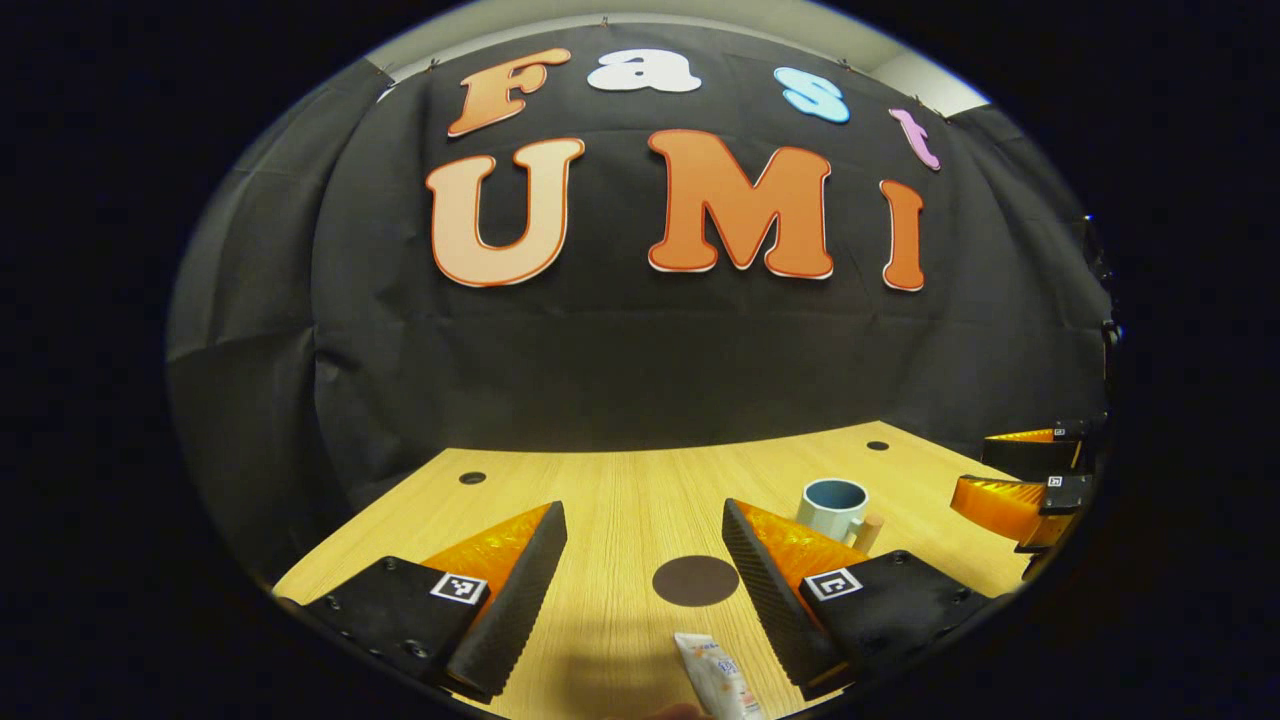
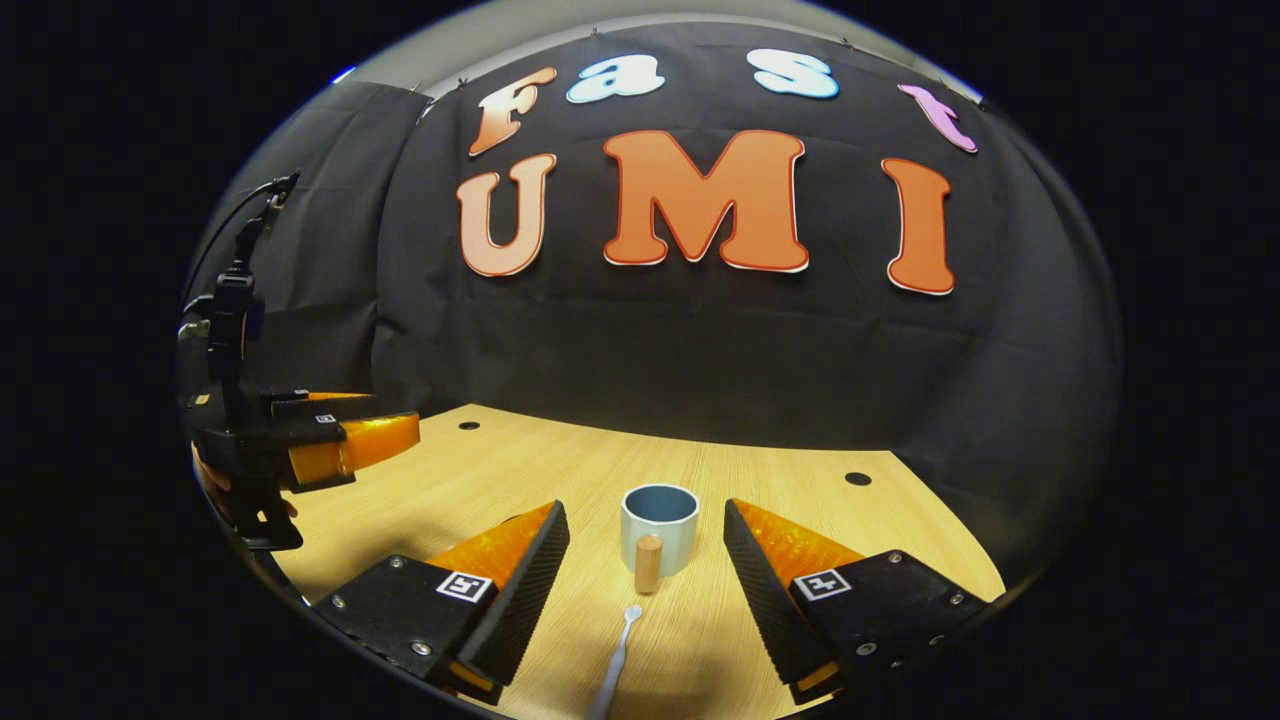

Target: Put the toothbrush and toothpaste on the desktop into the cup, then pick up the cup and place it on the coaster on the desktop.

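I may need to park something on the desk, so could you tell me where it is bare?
Bare wood runs along the desk's far edge, from the left hole to the right hole. The middle is crowded: cup, toothbrush, coaster, toothpaste.

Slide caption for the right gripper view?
Open right tongs frame the empty cup, toothbrush lying on the desktop before it.
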{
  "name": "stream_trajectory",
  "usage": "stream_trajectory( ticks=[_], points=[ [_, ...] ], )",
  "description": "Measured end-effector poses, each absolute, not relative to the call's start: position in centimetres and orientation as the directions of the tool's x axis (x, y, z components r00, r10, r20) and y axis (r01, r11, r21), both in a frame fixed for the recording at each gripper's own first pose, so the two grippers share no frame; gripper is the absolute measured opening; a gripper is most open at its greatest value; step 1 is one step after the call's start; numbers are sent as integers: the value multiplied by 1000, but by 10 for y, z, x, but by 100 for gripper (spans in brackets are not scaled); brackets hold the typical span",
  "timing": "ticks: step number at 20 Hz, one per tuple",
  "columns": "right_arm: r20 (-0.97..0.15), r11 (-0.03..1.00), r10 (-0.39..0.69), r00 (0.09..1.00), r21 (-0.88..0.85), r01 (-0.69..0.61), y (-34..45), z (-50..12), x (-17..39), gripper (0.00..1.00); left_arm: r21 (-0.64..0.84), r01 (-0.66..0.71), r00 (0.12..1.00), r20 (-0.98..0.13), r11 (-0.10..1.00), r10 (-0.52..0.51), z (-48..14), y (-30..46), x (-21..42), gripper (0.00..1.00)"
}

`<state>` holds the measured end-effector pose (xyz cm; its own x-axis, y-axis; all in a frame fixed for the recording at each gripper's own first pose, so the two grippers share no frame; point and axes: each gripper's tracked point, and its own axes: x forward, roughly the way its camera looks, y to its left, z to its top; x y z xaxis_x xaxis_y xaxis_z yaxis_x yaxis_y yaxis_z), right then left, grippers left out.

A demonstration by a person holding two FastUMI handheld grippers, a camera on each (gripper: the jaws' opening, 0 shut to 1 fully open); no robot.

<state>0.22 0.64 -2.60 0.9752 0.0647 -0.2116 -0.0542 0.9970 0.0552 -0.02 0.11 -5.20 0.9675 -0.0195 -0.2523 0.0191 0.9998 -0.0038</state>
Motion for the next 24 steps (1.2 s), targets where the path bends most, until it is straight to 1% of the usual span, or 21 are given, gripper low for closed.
stream_trajectory(
  ticks=[5, 6, 9, 11, 14, 16, 17, 18, 19, 20, 21, 22, 23, 24],
  points=[
    [-330, 994, 90, 940, 87, -65, 9, -48, 5, 94, -44, 39, 918, -393, 998, -53, -89, -4, -6, 99],
    [-354, 995, 87, 931, 85, -60, 9, -54, 4, 93, -59, 41, 905, -421, 997, -62, -96, -6, -9, 99],
    [-419, 994, 90, 904, 93, -56, 12, -68, 3, 92, -90, 65, 853, -512, 994, -102, -122, -15, -15, 100],
    [-457, 993, 100, 884, 104, -59, 13, -80, 1, 92, -81, 68, 820, -564, 994, -102, -135, -12, -20, 99],
    [-505, 993, 105, 856, 95, -66, 19, -94, -2, 92, -104, 76, 779, -615, 992, -124, -145, -17, -23, 99],
    [-532, 994, 107, 840, 82, -75, 22, -107, -7, 89, -98, 82, 757, -641, 992, -126, -158, -21, -22, 99],
    [-544, 994, 108, 832, 76, -79, 23, -114, -9, 89, -84, 88, 748, -652, 993, -121, -158, -21, -25, 96],
    [-558, 994, 109, 822, 71, -83, 25, -120, -10, 89, -72, 95, 740, -662, 993, -119, -155, -21, -26, 99],
    [-573, 994, 111, 812, 69, -88, 28, -124, -10, 89, -66, 99, 728, -676, 993, -117, -155, -20, -26, 100],
    [-587, 993, 115, 802, 66, -94, 31, -128, -10, 89, -66, 104, 714, -689, 992, -121, -156, -21, -27, 98],
    [-599, 993, 117, 792, 62, -99, 35, -132, -11, 89, -71, 108, 701, -702, 992, -127, -156, -21, -27, 99],
    [-611, 993, 113, 783, 58, -98, 35, -138, -13, 87, -75, 110, 690, -712, 991, -130, -156, -21, -28, 96],
    [-626, 994, 105, 773, 51, -94, 34, -141, -17, 86, -77, 111, 680, -721, 991, -133, -159, -21, -31, 99],
    [-640, 995, 99, 762, 48, -89, 34, -142, -19, 86, -77, 115, 670, -730, 990, -134, -161, -22, -34, 99]
  ],
)
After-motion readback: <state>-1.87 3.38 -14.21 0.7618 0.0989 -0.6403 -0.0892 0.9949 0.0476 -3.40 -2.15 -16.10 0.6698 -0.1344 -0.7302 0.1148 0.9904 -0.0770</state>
